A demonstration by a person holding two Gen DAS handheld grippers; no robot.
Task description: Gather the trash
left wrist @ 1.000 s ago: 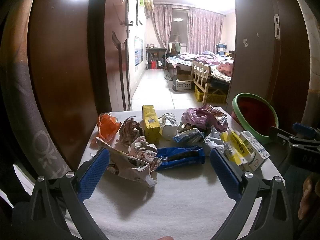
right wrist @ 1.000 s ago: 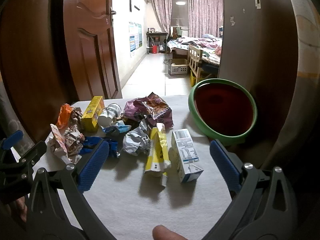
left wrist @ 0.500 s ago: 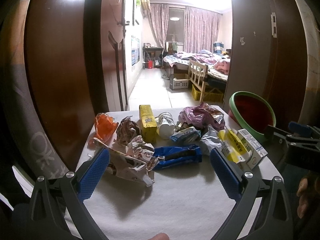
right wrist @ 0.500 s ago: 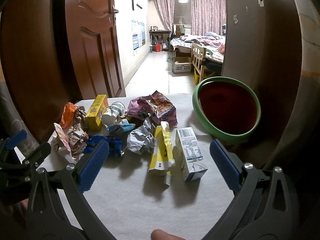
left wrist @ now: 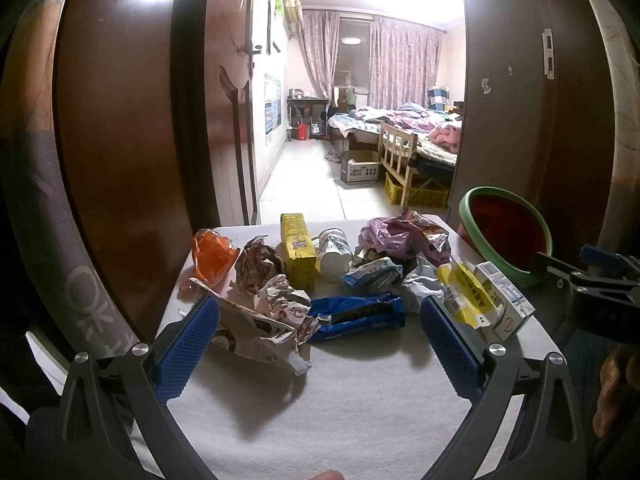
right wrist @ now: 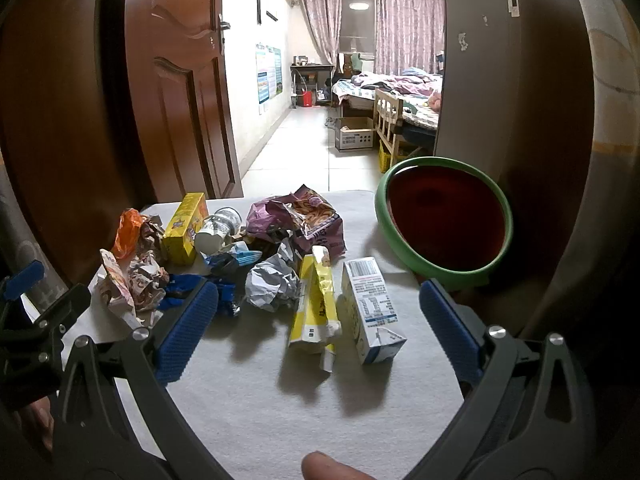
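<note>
Trash lies scattered on a white-clothed table [left wrist: 352,408]. In the left wrist view I see an orange wrapper [left wrist: 212,254], crumpled printed papers [left wrist: 260,308], a yellow box [left wrist: 298,252], a white cup [left wrist: 332,254], a blue wrapper [left wrist: 356,314] and a purple bag [left wrist: 404,236]. My left gripper [left wrist: 320,340] hangs open just short of the blue wrapper. The right wrist view shows a flattened yellow carton [right wrist: 316,304], a white milk carton [right wrist: 370,308] and a grey paper ball [right wrist: 272,284]. My right gripper [right wrist: 320,328] is open around the two cartons, empty.
A green-rimmed red basin [right wrist: 444,216] stands tilted at the table's far right against a dark door frame [right wrist: 500,80]. A brown door [right wrist: 184,92] is open behind the table. Beyond it lie a tiled floor, a cardboard box [right wrist: 354,134] and a bed.
Both grippers have drifted slightly; the trash sits a little lower and nearer in both views. Nothing was picked up and both jaws stayed open.
</note>
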